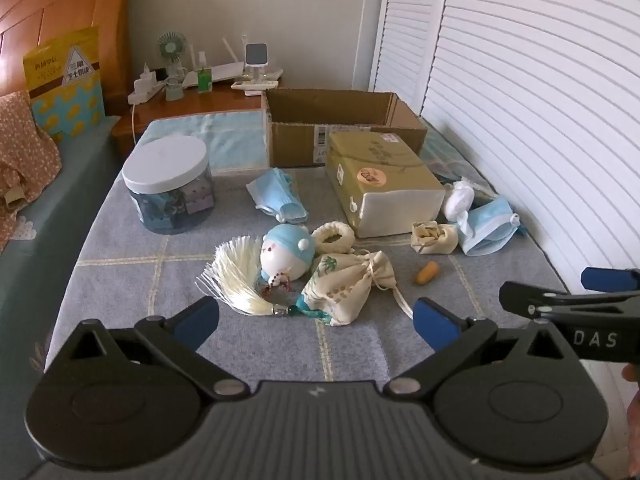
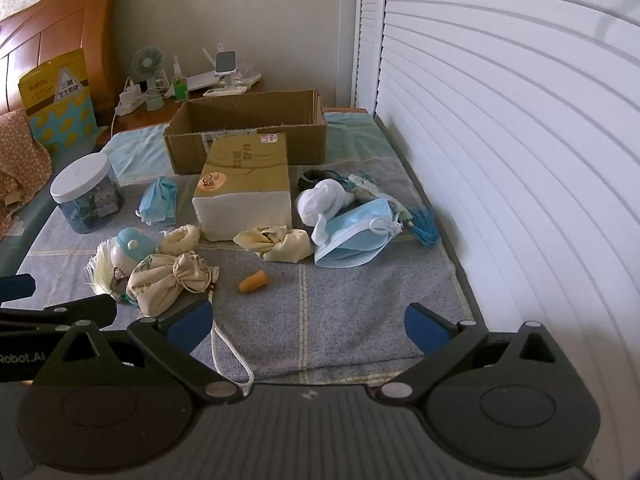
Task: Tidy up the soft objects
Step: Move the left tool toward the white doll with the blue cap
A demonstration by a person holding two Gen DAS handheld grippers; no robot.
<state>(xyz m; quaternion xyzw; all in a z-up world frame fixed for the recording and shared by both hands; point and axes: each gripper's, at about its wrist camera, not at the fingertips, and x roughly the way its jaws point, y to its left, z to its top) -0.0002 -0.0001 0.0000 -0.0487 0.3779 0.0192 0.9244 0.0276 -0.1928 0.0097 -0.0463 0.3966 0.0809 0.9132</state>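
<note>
Soft things lie scattered on a grey checked cloth point(image 1: 120, 280). A cream drawstring pouch point(image 1: 344, 284) point(image 2: 168, 280), a round plush with a blue cap point(image 1: 286, 254) point(image 2: 132, 246), a cream tassel point(image 1: 236, 276) and a cream scrunchie point(image 1: 333, 236) lie just beyond my left gripper point(image 1: 316, 320), which is open and holds nothing. Farther right are a small orange piece point(image 1: 426, 272) point(image 2: 253, 281), a cream cloth point(image 2: 276, 244), blue face masks point(image 2: 352, 236) point(image 1: 278, 196) and a white plush point(image 2: 324, 204). My right gripper point(image 2: 310, 330) stands open above bare cloth.
An open cardboard box point(image 1: 344, 128) point(image 2: 248, 128) stands at the back with a wrapped tissue pack point(image 1: 384, 180) point(image 2: 244, 192) in front of it. A white-lidded jar point(image 1: 168, 184) is at the left. White louvred doors point(image 2: 500, 160) run along the right. A nightstand with a fan point(image 1: 173, 48) sits behind.
</note>
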